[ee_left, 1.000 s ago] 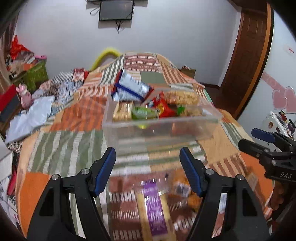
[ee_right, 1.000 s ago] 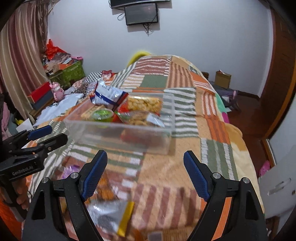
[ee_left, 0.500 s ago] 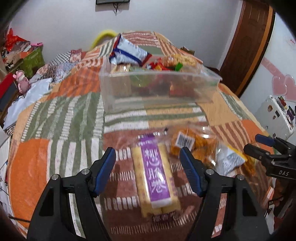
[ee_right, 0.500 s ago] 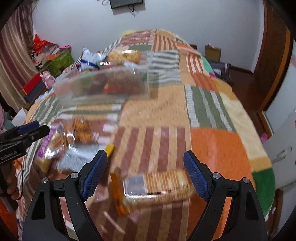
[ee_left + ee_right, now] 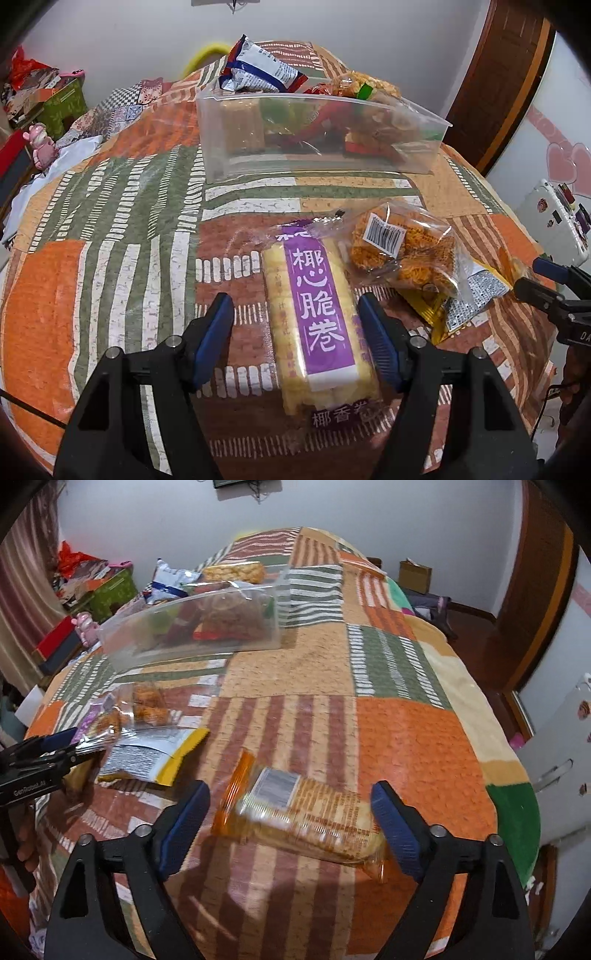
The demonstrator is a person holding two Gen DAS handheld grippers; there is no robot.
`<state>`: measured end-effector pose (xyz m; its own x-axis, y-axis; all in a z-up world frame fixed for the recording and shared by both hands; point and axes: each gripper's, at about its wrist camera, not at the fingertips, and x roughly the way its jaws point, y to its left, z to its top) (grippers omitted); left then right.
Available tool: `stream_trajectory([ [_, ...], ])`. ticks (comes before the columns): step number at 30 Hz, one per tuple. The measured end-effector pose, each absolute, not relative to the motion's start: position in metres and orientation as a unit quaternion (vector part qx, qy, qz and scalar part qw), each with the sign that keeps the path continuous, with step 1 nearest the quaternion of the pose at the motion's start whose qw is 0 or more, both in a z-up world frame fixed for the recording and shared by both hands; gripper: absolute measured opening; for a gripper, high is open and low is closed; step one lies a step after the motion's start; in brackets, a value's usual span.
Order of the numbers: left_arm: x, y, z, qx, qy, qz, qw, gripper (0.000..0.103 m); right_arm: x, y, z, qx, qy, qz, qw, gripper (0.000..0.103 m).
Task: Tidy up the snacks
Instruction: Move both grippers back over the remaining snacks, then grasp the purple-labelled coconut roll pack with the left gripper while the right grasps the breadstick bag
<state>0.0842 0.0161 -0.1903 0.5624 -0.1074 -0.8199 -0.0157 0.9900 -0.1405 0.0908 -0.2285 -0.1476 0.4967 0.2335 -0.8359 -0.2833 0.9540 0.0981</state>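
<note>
Both claws have dropped from facing the clear bin down to the loose packets on the bed, which suggests a two-handed pick-up is about to begin rather than anything being placed yet.

The left claw [image 5: 295, 343] has just been closing, with the purple-labelled wafer roll pack [image 5: 317, 317] between its pads; a gap shows on either side, so it is still released. The right claw [image 5: 290, 821] has just been opening wider and straddles the biscuit pack [image 5: 306, 819], also released; the near end of that pack is blurred, so contact with the right-hand pad cannot be ruled out.

The wafer roll pack is long, pale yellow, in clear wrap with a purple strip, lying lengthwise toward 12 o'clock. At its 2 o'clock sits a clear bag of orange crispy snacks [image 5: 402, 251], resting partly on a yellow-edged sachet [image 5: 469, 299]. The biscuit pack is a golden stack in orange-ended wrap, lying crosswise.

The clear bin [image 5: 317, 147], at 12 o'clock on the patchwork bedspread [image 5: 110, 229], already holds several snacks.
</note>
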Motion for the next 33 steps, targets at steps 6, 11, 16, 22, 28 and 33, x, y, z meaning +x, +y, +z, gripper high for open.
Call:
stream_trajectory([
  [6, 0.087, 0.013, -0.189, -0.065, 0.459, -0.031, 0.885, 0.046, 0.091, -0.229, -0.15, -0.034, 0.477, 0.144, 0.866, 0.091],
  [11, 0.088, 0.016, -0.189, -0.075, 0.457, -0.035, 0.886, 0.045, 0.095, -0.234, -0.152, -0.036, 0.476, 0.137, 0.868, 0.09],
  [16, 0.087, 0.017, -0.185, -0.076, 0.45, -0.034, 0.889, 0.045, 0.099, -0.238, -0.154, -0.04, 0.478, 0.127, 0.869, 0.068],
  [22, 0.086, 0.02, -0.177, -0.081, 0.439, -0.032, 0.894, 0.045, 0.105, -0.244, -0.156, -0.022, 0.483, 0.124, 0.866, 0.037],
  [28, 0.086, 0.022, -0.166, -0.084, 0.423, -0.029, 0.902, 0.044, 0.106, -0.245, -0.151, -0.006, 0.475, 0.136, 0.87, 0.028],
  [33, 0.087, 0.025, -0.154, -0.087, 0.409, -0.027, 0.908, 0.042, 0.108, -0.243, -0.143, 0.002, 0.465, 0.144, 0.874, 0.023],
])
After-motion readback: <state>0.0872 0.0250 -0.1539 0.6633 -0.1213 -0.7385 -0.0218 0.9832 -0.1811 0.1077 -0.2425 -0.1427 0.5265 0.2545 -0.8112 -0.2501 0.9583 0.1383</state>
